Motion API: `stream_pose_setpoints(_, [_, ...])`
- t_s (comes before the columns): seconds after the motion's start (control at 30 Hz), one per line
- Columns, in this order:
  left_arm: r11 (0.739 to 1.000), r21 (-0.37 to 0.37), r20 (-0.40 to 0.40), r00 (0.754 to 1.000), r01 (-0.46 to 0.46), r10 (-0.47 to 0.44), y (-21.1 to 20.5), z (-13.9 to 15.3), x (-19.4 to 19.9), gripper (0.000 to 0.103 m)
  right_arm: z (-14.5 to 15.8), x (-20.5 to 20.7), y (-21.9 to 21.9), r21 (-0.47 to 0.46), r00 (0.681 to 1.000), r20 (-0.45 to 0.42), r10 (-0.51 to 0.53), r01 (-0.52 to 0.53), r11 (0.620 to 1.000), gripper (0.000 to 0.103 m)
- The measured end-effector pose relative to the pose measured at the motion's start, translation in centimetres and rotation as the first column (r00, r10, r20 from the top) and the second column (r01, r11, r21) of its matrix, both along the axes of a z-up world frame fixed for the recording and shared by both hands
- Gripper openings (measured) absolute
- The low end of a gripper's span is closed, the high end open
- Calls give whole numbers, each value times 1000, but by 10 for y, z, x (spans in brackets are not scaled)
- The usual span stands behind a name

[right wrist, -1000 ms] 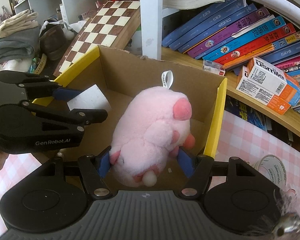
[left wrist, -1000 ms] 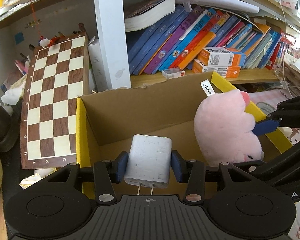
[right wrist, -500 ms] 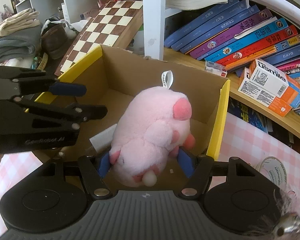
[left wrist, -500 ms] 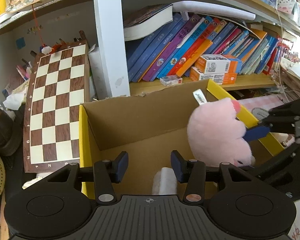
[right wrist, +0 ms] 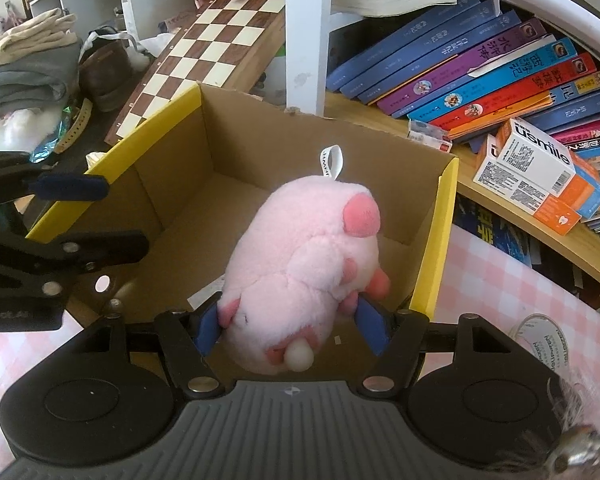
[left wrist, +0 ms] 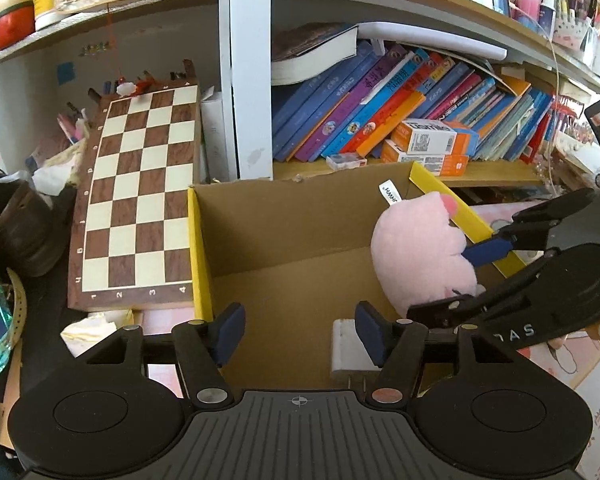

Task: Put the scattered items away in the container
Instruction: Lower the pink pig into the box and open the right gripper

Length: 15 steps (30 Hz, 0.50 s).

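While the left gripper (left wrist: 300,330) opens empty, a white charger (left wrist: 348,346) lies behind its right finger in the cardboard box (left wrist: 198,240); the right gripper (right wrist: 290,328) clamps a pink plush (right wrist: 304,264) beside "usmile" cartons (right wrist: 540,160).

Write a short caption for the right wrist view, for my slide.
Right gripper holds a pink plush toy over the open cardboard box, beside a bookshelf.

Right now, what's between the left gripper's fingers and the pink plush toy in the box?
In the left wrist view, the white charger lies on the cardboard box floor, between the empty, opening left gripper and the pink plush toy, partly behind one finger.
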State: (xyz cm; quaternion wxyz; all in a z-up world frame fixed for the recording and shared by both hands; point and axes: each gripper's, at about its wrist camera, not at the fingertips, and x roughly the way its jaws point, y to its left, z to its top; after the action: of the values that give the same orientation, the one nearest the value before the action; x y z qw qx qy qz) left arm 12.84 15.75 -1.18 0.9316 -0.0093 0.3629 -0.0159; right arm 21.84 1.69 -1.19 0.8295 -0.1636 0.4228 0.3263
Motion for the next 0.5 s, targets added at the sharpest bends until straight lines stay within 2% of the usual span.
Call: stream_pose_setpoints(0.5, [1000,1,-2,1000,26,-26,-6,2,2,63,-1,1,2,-17,1000,14,11,-11,1000,68])
